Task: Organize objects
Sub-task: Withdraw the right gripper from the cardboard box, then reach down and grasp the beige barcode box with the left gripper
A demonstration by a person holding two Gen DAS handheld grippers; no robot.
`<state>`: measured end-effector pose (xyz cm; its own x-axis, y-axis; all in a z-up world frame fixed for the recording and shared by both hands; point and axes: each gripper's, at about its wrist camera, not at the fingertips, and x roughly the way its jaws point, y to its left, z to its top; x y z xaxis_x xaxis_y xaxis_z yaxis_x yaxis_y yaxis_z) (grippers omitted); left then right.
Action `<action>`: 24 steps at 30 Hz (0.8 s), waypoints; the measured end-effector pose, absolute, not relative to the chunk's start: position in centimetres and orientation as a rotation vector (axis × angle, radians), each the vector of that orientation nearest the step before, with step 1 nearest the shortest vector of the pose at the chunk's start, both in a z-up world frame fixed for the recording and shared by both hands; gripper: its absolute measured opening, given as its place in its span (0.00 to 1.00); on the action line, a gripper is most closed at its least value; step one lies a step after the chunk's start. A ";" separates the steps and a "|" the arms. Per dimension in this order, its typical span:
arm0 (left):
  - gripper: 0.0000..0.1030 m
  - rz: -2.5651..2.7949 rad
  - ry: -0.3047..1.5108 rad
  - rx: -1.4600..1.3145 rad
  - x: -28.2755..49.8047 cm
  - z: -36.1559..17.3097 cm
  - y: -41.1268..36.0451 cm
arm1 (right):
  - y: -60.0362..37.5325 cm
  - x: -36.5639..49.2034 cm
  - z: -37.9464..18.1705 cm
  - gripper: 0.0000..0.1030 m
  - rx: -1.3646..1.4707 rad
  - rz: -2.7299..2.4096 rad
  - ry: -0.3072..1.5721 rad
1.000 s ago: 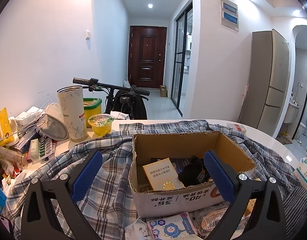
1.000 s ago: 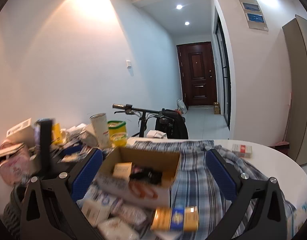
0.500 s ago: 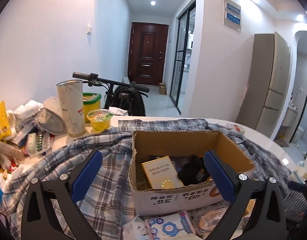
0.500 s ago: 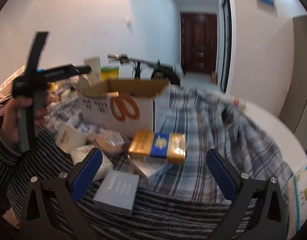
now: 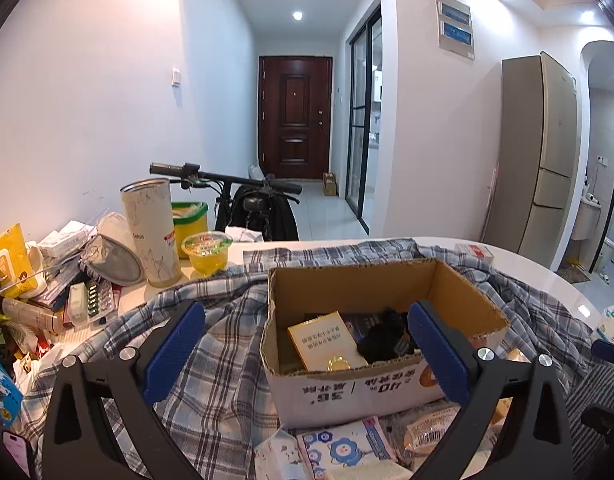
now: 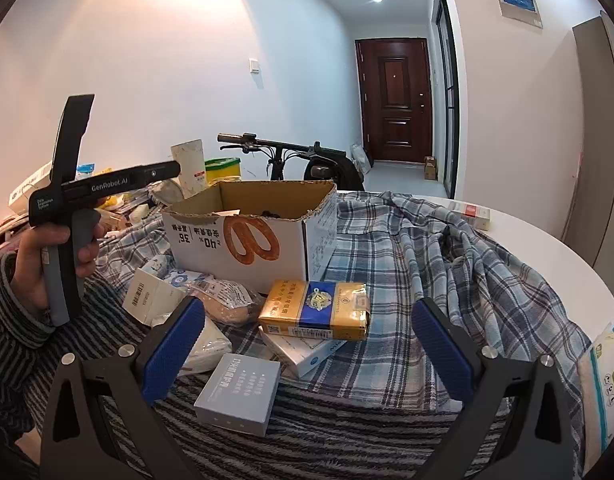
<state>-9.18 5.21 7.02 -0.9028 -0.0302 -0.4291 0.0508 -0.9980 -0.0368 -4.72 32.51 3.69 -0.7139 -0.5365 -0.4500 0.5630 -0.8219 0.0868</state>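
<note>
right tool [image 6: 307, 340] dropped low toward gold-and-blue pack [image 6: 314, 310]; cardboard box [image 6: 251, 232] now farther | left tool [image 5: 305, 344] barely shifted

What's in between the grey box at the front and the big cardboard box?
In the right wrist view, a gold-and-blue carton on a white box lies between the grey box and the cardboard box.

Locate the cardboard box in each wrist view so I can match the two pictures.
Left wrist: cardboard box sits lower centre, open top showing its contents, between the open left tool fingers.
Right wrist: the box sits centre-left, printed side facing, beyond the open right tool.
Shared landmark: the dark brown door.
</note>
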 end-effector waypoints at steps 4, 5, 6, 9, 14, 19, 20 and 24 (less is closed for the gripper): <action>1.00 -3.021 0.042 0.684 -6.8 7.9 6.1 | 33.0 -4.9 3.6 1.00 0.623 -2.452 0.037; 1.00 -3.032 0.019 0.673 -6.0 8.2 6.5 | 33.1 -4.9 3.6 1.00 0.624 -2.453 0.027; 1.00 -3.039 -0.004 0.670 -5.0 8.5 7.0 | 33.3 -5.0 3.6 1.00 0.624 -2.450 0.016; 1.00 -3.040 -0.049 0.725 -2.6 9.0 8.4 | 33.5 -5.0 3.6 1.00 0.626 -2.442 -0.005; 1.00 -3.089 -0.078 0.855 -0.4 6.8 10.5 | 33.4 -5.2 3.4 1.00 0.637 -2.425 -0.007; 1.00 -3.012 -0.053 0.994 -1.8 3.7 10.5 | 33.6 -5.1 3.5 1.00 0.628 -2.416 -0.023; 1.00 -3.001 -0.038 1.015 -2.1 3.4 10.3 | 33.6 -5.1 3.5 1.00 0.626 -2.416 -0.026; 1.00 -2.981 -0.099 1.053 -3.0 2.6 10.7 | 33.8 -5.4 3.4 1.00 0.639 -2.416 -0.038</action>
<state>-3.03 10.73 2.64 -0.7782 -0.0009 -0.6280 -0.0406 -0.9978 0.0518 -5.38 33.78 3.36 -0.6828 -0.5862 -0.4361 0.5723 -0.8002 0.1794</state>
